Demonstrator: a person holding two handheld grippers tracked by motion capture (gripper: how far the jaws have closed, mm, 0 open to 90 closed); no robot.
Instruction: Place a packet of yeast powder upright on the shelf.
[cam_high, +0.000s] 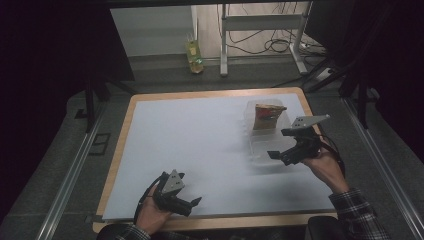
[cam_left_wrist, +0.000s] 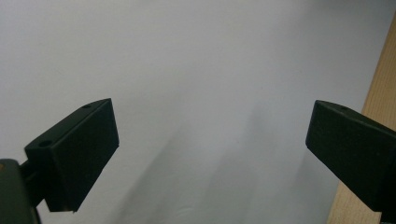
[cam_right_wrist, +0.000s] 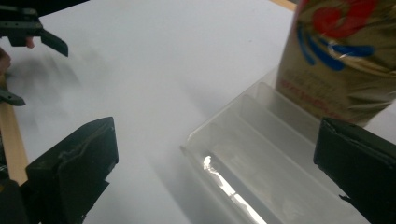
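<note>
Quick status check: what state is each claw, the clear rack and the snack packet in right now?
Left claw: open, empty, over the white mat near the table's edge.
Right claw: open, empty, at the rack's near end.
Rack: clear plastic, slotted, near slots empty.
Packet: gold, standing upright at the rack's far end.
Bottle: upright on the floor beyond the table.

The snack packet runs off the top and right edges in the right gripper view, its small print too blurred to read. The clear tray is cut by the bottom edge there, its near end lost. In the high view the tray's walls barely stand out against the table. The far bottle is too small to make out its label.
</note>
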